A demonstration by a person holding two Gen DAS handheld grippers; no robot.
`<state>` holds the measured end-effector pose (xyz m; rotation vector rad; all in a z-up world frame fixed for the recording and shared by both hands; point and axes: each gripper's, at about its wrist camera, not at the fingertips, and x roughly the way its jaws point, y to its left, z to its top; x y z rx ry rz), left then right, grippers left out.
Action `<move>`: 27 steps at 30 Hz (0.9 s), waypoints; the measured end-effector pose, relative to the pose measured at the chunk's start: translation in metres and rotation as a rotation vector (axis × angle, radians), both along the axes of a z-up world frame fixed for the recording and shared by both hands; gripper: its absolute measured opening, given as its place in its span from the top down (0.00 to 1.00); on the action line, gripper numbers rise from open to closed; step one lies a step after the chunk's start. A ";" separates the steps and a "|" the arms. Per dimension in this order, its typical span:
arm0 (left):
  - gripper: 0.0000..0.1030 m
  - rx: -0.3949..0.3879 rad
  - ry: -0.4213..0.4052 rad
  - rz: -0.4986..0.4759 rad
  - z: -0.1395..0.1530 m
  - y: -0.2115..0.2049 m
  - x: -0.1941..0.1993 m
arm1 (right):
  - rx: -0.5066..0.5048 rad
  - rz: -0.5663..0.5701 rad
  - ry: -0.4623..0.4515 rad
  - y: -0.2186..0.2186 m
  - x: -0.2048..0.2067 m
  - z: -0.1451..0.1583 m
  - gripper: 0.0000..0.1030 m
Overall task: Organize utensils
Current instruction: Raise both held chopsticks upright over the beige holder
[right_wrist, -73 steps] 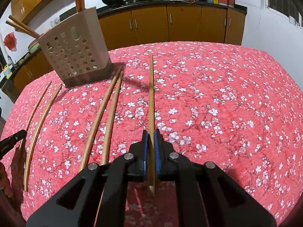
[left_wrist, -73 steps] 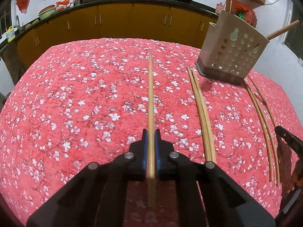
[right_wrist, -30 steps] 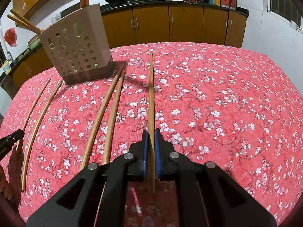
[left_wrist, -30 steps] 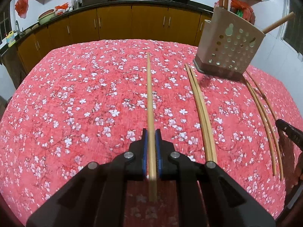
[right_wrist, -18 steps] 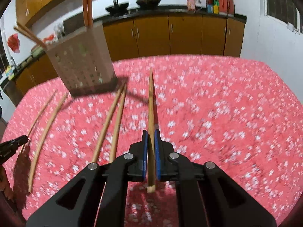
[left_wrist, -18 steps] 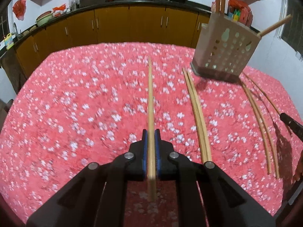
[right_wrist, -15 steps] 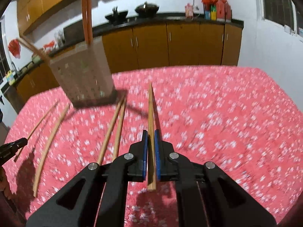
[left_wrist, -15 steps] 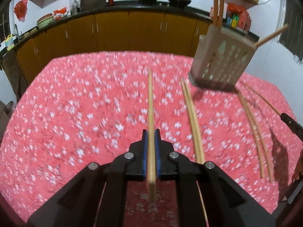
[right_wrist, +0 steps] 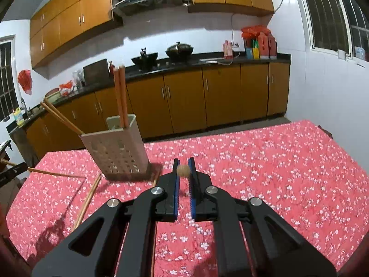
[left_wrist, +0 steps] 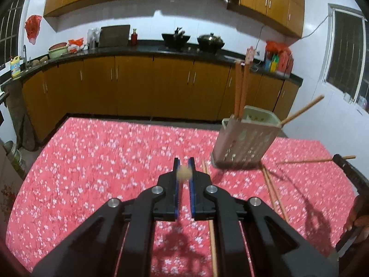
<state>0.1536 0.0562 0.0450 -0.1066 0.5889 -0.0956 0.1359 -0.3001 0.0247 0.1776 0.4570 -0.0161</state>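
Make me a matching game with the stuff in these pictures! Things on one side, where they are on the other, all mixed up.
Things:
1. two reddish chopsticks
2. left gripper's chopstick
3. perforated holder
4. two woks

Places:
A. on the kitchen counter
B. standing on the flowered tablecloth
C. clamped between blue pads
D. upright inside the holder

Pairs: 1-D, 2-C, 3-B, 4-A

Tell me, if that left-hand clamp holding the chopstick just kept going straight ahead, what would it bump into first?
Probably the red flowered tablecloth: the left gripper, shut on its chopstick, tilts slightly downward. The utensil holder stands off to the right, likely clear. Depth is hard to judge.
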 end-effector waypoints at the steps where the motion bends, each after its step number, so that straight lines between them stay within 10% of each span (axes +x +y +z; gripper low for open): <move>1: 0.92 -0.004 -0.009 -0.002 0.003 0.000 0.000 | 0.001 0.000 -0.004 0.000 -0.001 0.001 0.92; 17: 0.92 -0.037 -0.119 -0.107 0.057 -0.018 -0.011 | 0.081 0.121 -0.105 0.009 -0.007 0.053 0.93; 27: 0.92 -0.070 -0.328 -0.148 0.118 -0.061 -0.006 | 0.096 0.192 -0.353 0.041 -0.003 0.125 0.93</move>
